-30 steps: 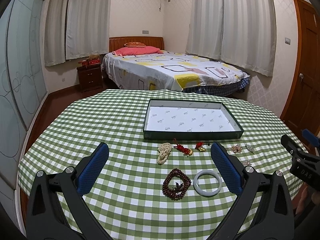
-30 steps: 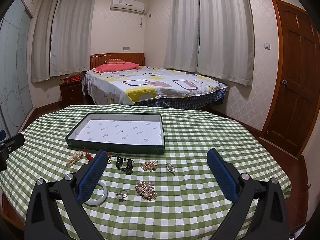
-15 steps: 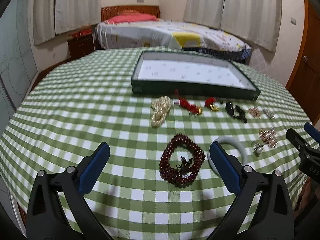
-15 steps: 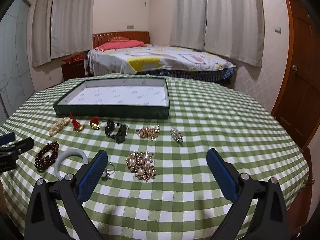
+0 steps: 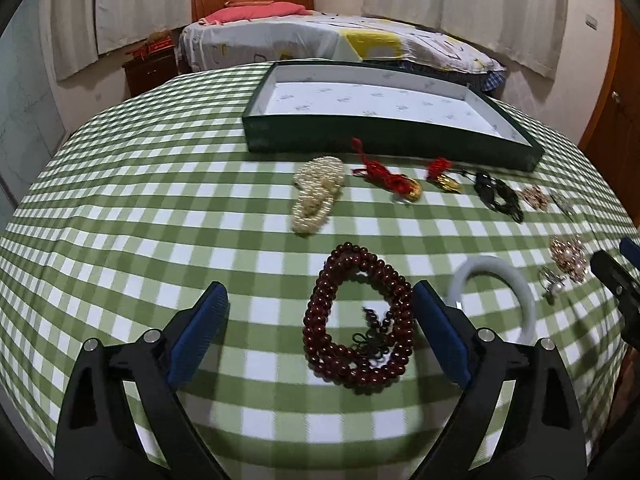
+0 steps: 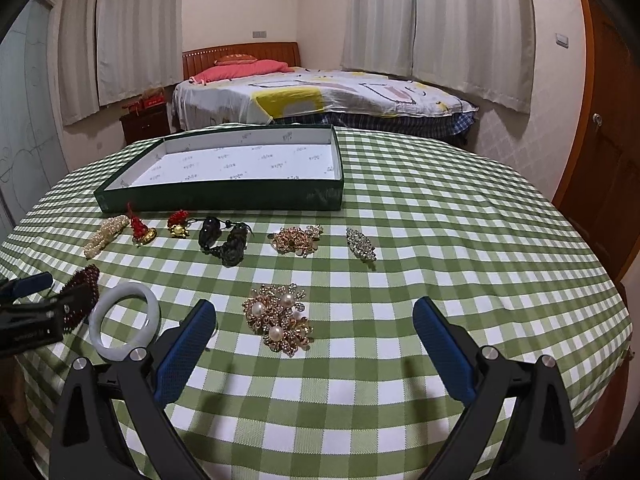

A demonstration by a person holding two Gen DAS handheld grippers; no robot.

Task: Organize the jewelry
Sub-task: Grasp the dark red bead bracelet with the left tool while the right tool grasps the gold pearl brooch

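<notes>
A round table in green check carries a dark green tray (white-lined). The left gripper, jaws wide but just closing, flanks the dark red bead bracelet untouched; the right gripper, 2 fingers wide, frames the gold pearl brooch.

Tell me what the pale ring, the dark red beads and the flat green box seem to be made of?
The pale bangle looks like polished jade or glass: smooth, milky, faintly translucent. The dark red bead bracelet seems to be lacquered wood or stone, with round glossy beads. The green tray looks like cardboard, with matte walls and a printed white paper lining.
</notes>
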